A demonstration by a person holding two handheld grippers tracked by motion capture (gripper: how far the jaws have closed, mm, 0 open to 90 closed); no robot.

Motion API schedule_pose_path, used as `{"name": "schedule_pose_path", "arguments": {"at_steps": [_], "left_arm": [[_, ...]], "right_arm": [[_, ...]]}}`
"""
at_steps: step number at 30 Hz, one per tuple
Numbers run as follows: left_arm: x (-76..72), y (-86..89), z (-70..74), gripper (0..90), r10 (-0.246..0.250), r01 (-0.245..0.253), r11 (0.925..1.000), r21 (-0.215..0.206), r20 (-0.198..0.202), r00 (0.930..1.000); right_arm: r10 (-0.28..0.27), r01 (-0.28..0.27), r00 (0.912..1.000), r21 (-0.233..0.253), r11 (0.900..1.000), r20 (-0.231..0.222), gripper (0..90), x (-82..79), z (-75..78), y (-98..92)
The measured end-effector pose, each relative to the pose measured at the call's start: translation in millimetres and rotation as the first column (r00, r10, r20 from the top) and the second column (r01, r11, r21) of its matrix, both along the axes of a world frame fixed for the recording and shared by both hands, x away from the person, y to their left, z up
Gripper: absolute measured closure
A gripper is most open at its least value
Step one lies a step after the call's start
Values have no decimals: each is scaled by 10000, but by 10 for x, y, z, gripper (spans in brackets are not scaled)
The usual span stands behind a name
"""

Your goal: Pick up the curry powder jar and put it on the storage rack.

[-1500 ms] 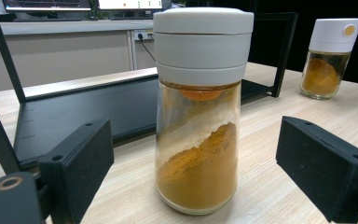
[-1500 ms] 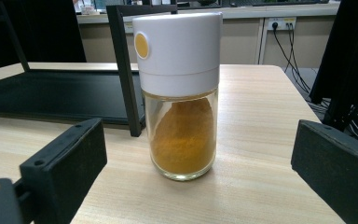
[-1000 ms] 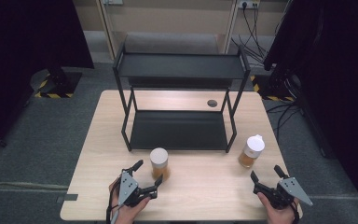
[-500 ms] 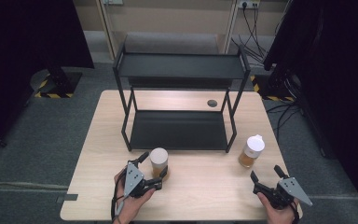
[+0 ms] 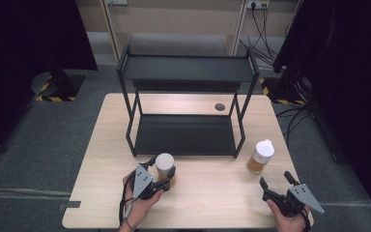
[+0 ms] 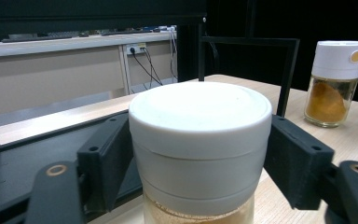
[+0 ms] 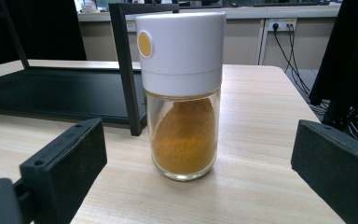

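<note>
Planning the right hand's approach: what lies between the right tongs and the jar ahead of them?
Nothing: bare table separates the open right tongs from the spice jar, as the right gripper view shows.

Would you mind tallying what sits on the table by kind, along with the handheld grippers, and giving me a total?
Spice jars with white lids: 2, the left jar and the right jar
Black two-tier racks: 1, the rack
Handheld grippers: 2, the left gripper and the right gripper
Total: 5
</note>
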State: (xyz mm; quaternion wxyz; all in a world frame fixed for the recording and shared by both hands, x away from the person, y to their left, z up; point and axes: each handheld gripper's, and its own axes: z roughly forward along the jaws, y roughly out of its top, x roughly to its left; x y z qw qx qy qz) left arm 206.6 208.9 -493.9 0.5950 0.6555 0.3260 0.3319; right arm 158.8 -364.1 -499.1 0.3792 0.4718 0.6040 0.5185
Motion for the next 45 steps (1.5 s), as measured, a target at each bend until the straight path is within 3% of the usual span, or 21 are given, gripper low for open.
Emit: {"name": "schedule_pose_path", "arguments": {"at_steps": [15,28,45], "left_arm": [[-77,-38,57,333,121,-121,9999,-4,8,9999],[-146,-63,232,333,279,-272,9996,-122,541,9981],[-207,-70,477,333,722,-670,9968,-437,1300,9889]], "right_arm": [[-1,1,10000,10,10000,0,37,0,0,-1],[0,0,10000,55,10000,-5,38,0,-2,-5],[-14,14,10000,87,10000,-5,41,-1,-3,-7]]}}
